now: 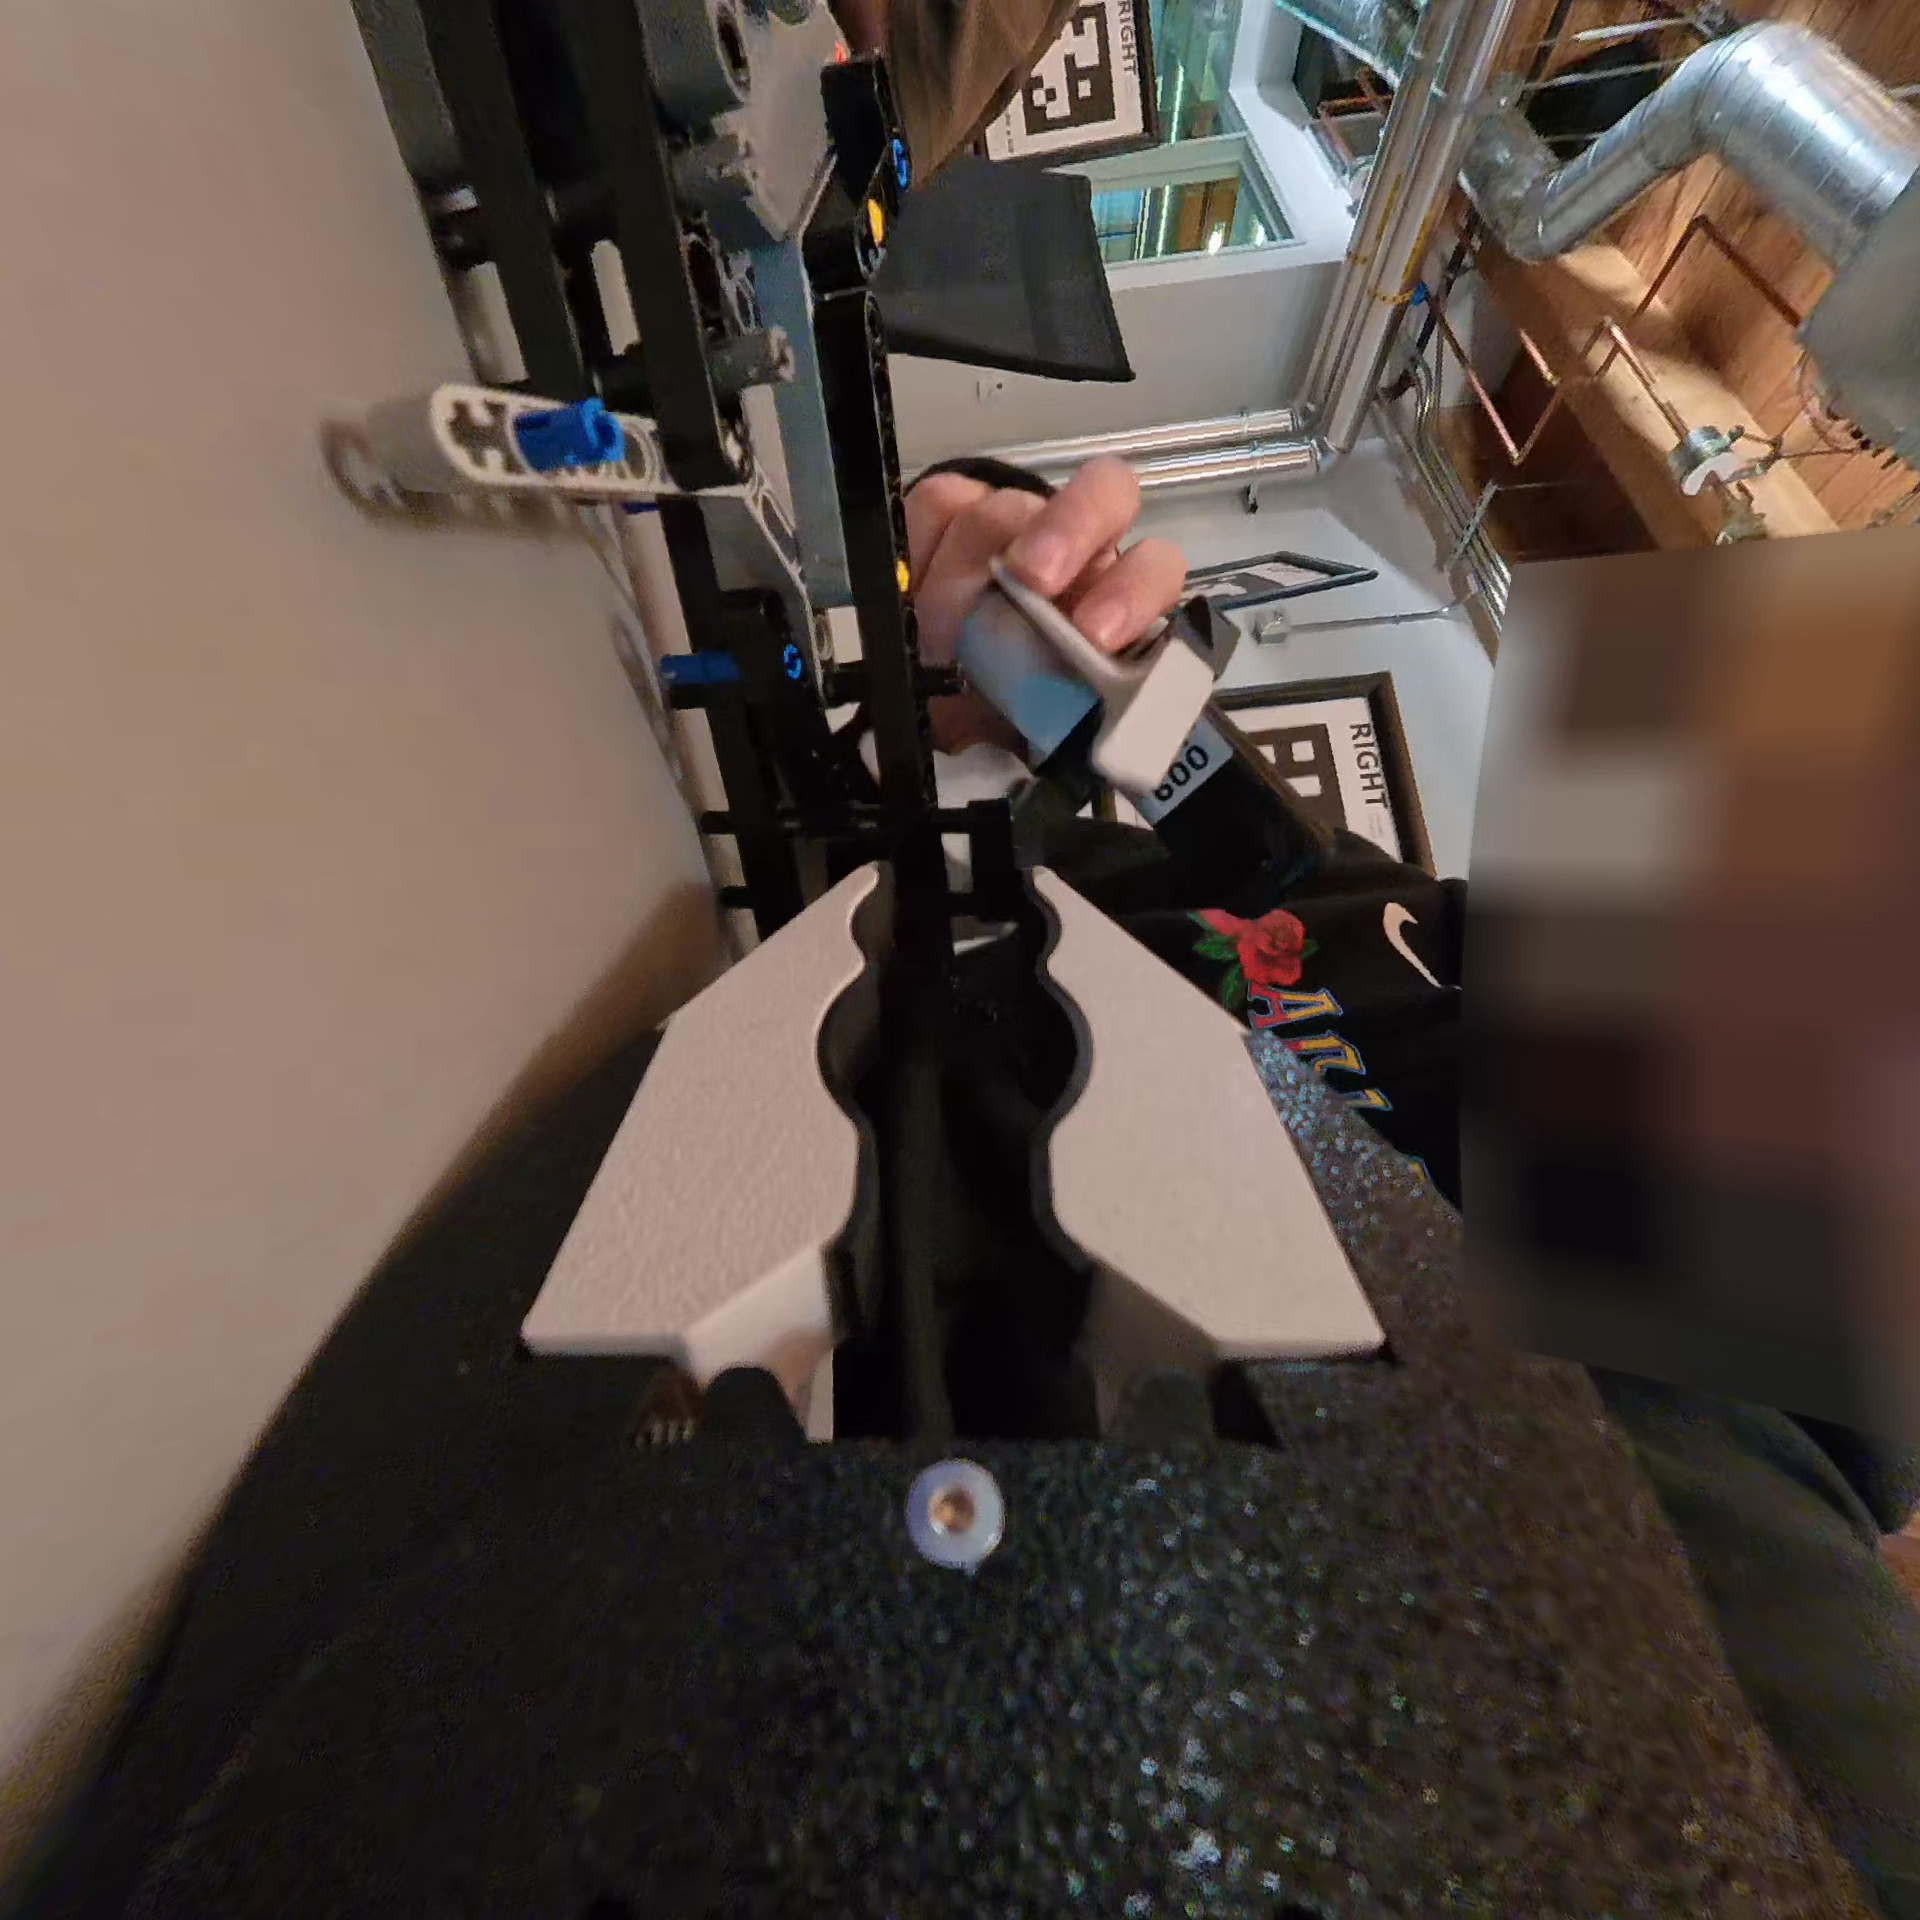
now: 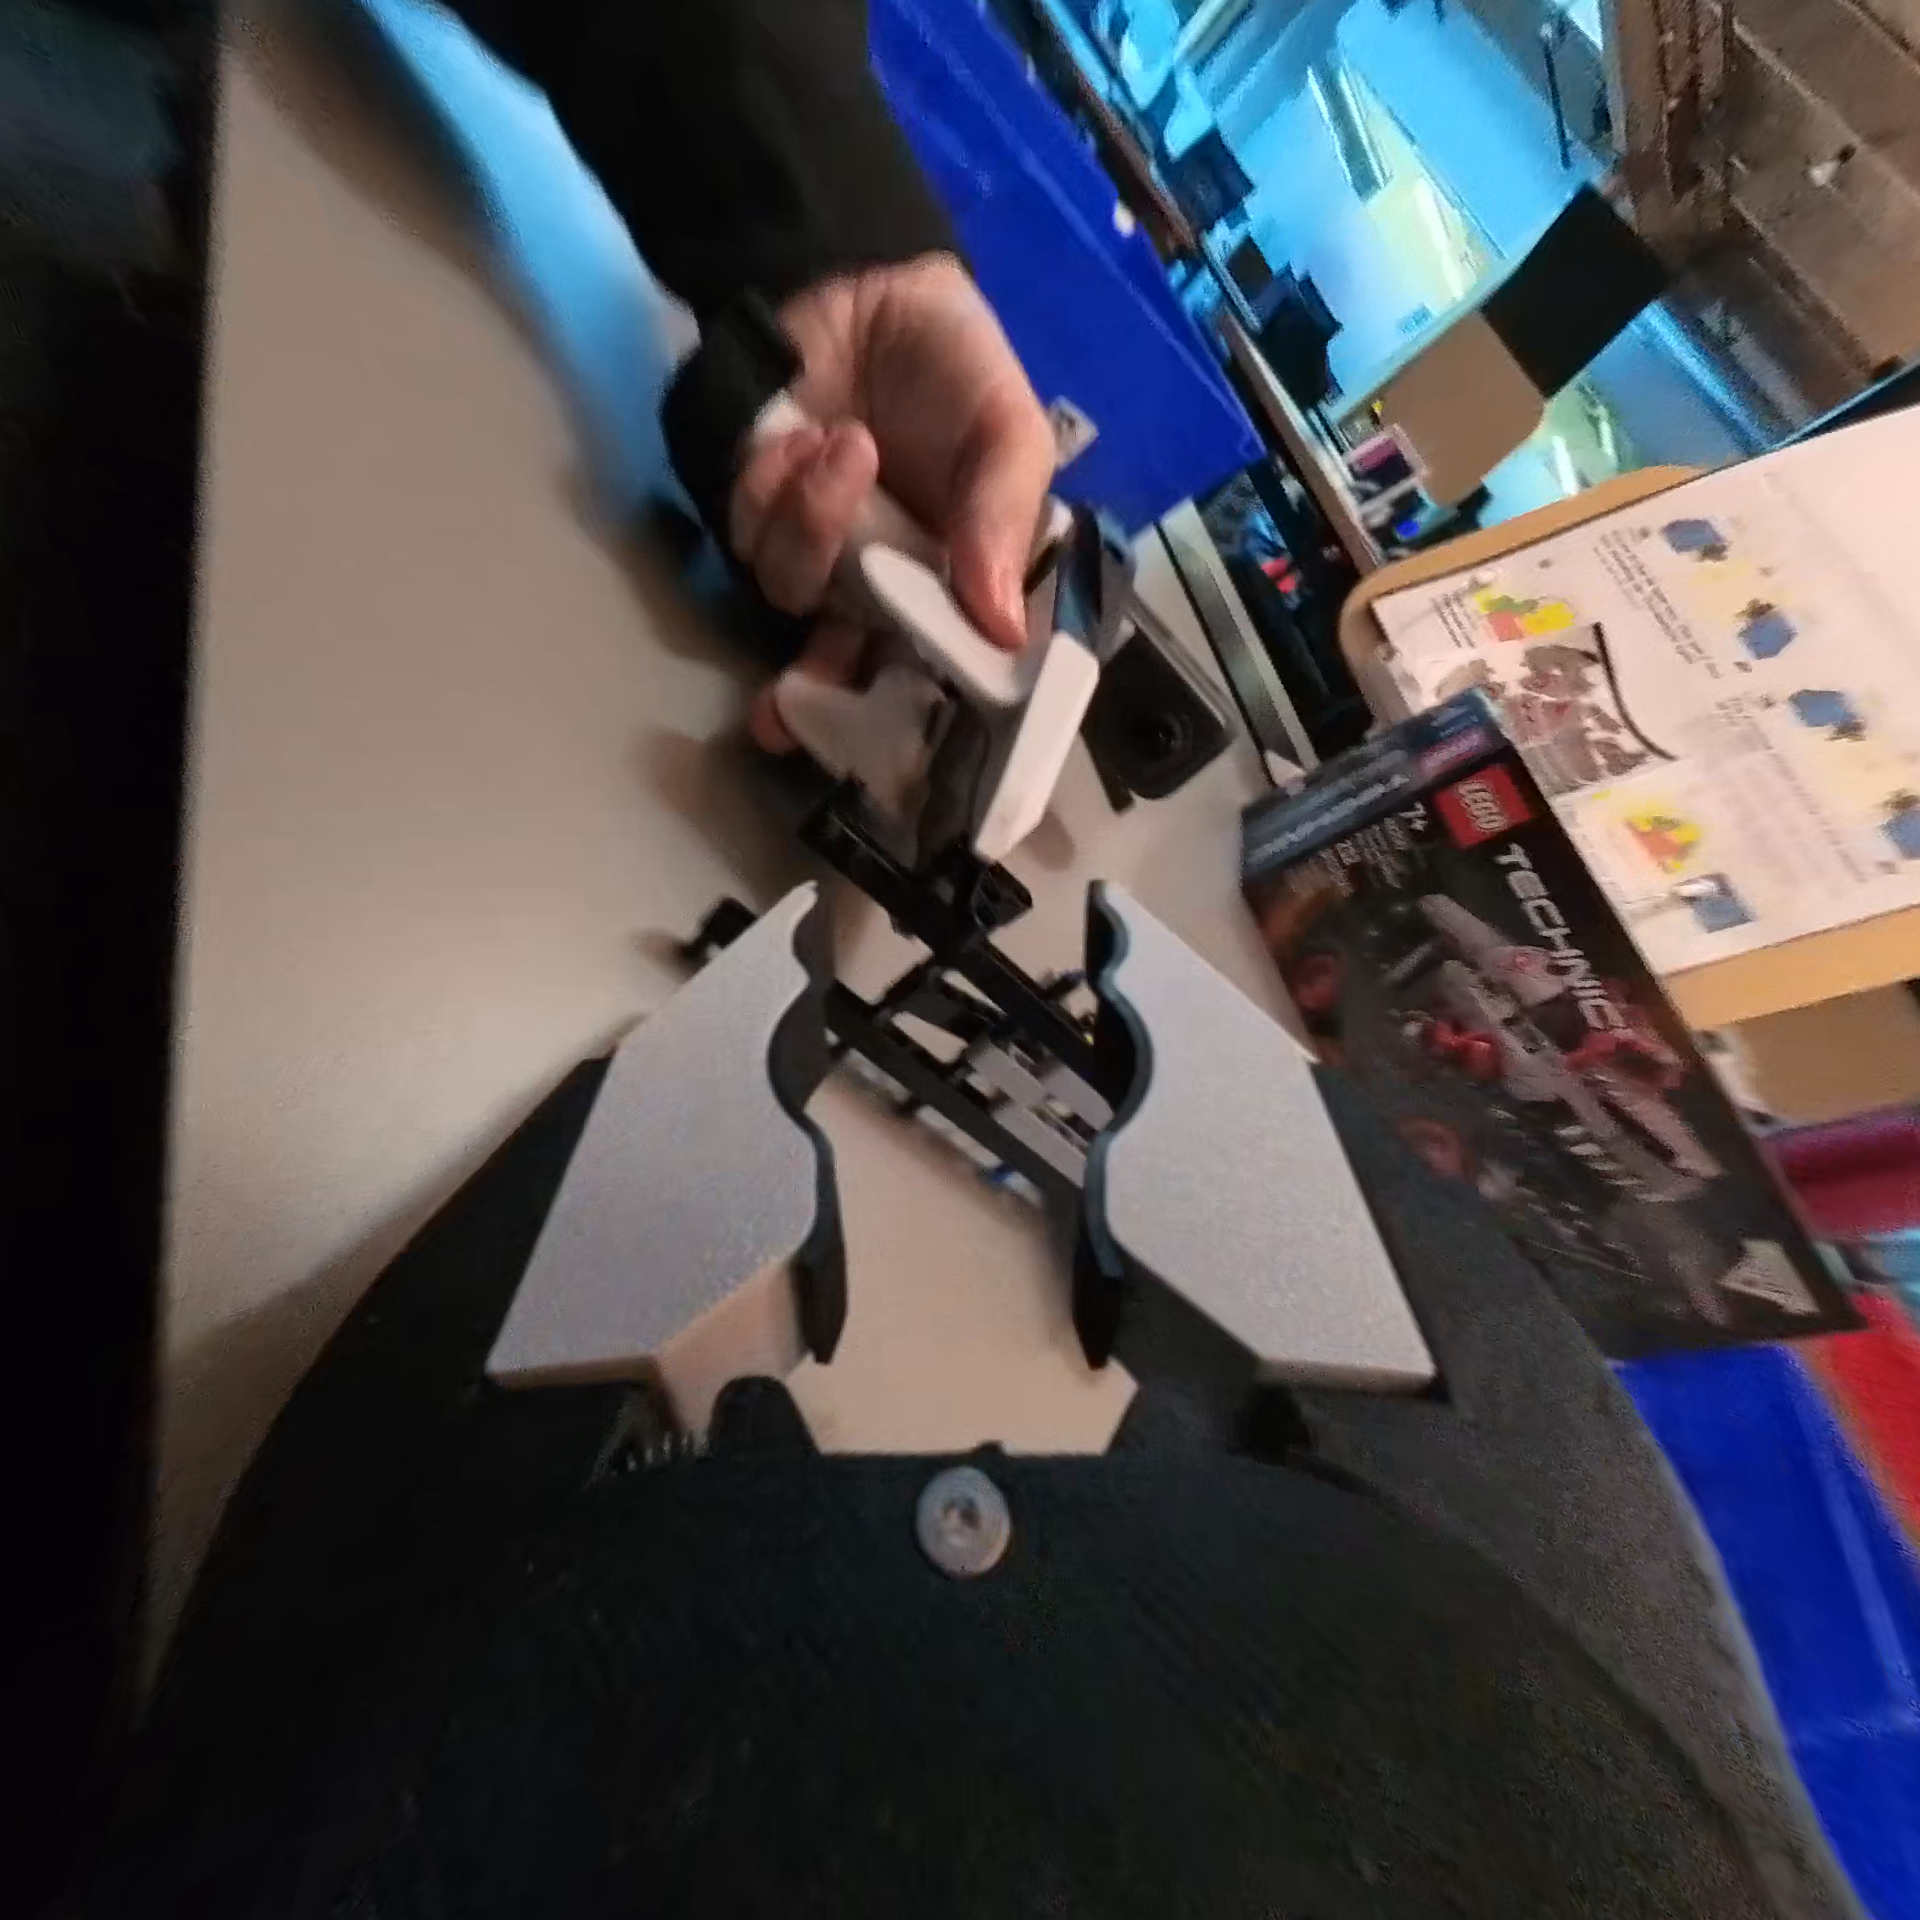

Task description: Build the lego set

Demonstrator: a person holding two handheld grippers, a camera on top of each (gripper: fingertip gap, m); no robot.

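The lego assembly (image 1: pixel 727 343) is a black frame with grey parts, a white beam and blue pins (image 1: pixel 566 434). My left gripper (image 1: pixel 956 894) is shut on a long black beam (image 1: pixel 883 540) of this frame and holds it beside the white table (image 1: pixel 260 675). In the right wrist view the same assembly (image 2: pixel 966 1049) lies between the fingers of my right gripper (image 2: pixel 956 914), whose jaws stand wide apart around it. The left gripper, in a hand (image 2: pixel 914 436), shows beyond it, gripping the frame's far end. The right gripper's black finger (image 1: pixel 997 270) and a hand (image 1: pixel 1049 561) show in the left wrist view.
A lego box (image 2: pixel 1507 1018) stands on the table (image 2: pixel 416 675) to the right, with an open instruction sheet (image 2: pixel 1683 717) behind it. Blue bins (image 2: pixel 1049 270) sit further back, and a blue and red bin (image 2: pixel 1818 1507) at the right edge. The grippers are tip to tip, or close to it.
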